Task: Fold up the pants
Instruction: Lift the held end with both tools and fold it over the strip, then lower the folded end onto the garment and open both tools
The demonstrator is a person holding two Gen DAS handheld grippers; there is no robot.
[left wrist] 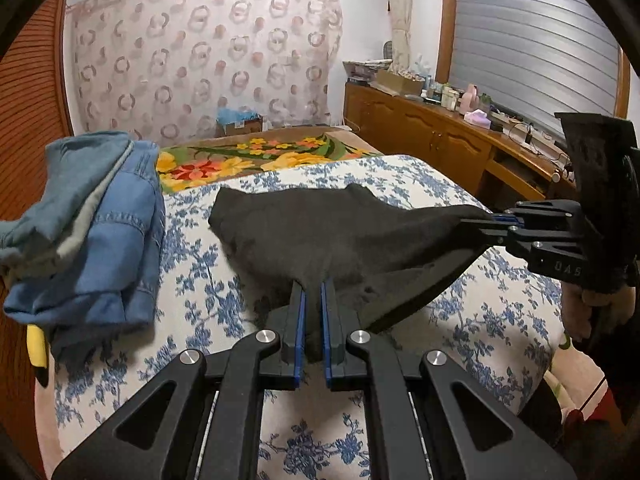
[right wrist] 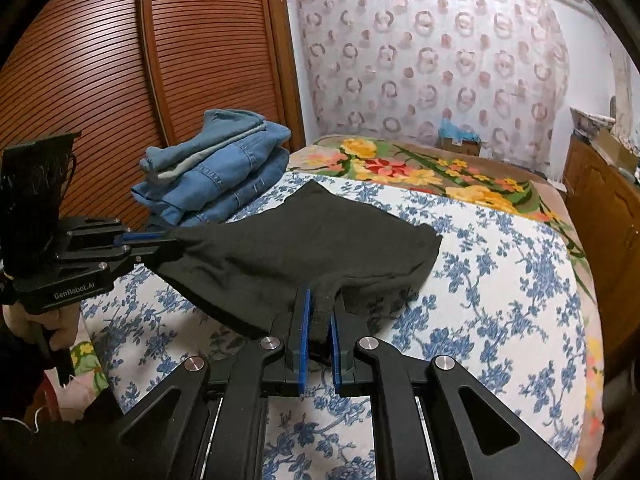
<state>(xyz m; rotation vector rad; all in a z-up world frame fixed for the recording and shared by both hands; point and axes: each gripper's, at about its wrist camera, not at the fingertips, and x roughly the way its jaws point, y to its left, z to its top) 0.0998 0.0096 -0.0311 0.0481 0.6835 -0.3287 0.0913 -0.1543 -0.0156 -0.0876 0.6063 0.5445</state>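
Both grippers are clamping the near edge of the black pants (left wrist: pixel 340 232): the left gripper (left wrist: pixel 314 292) at 6 o'clock, the right gripper (left wrist: pixel 486 226) at 3 o'clock. The far edge is lying flat on the floral bedspread (left wrist: pixel 500 320). Folded denim (left wrist: pixel 108 224) is sitting at 9 o'clock, open bedspread at 12

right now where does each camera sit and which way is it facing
Left wrist view: sits on the left gripper, looks along its jaws over the bed toward the curtain wall; the right gripper and a hand show.
Right wrist view: sits on the right gripper, facing the same way; the left gripper shows.
Shared: black pants pinched by both grippers, folded denim pile.
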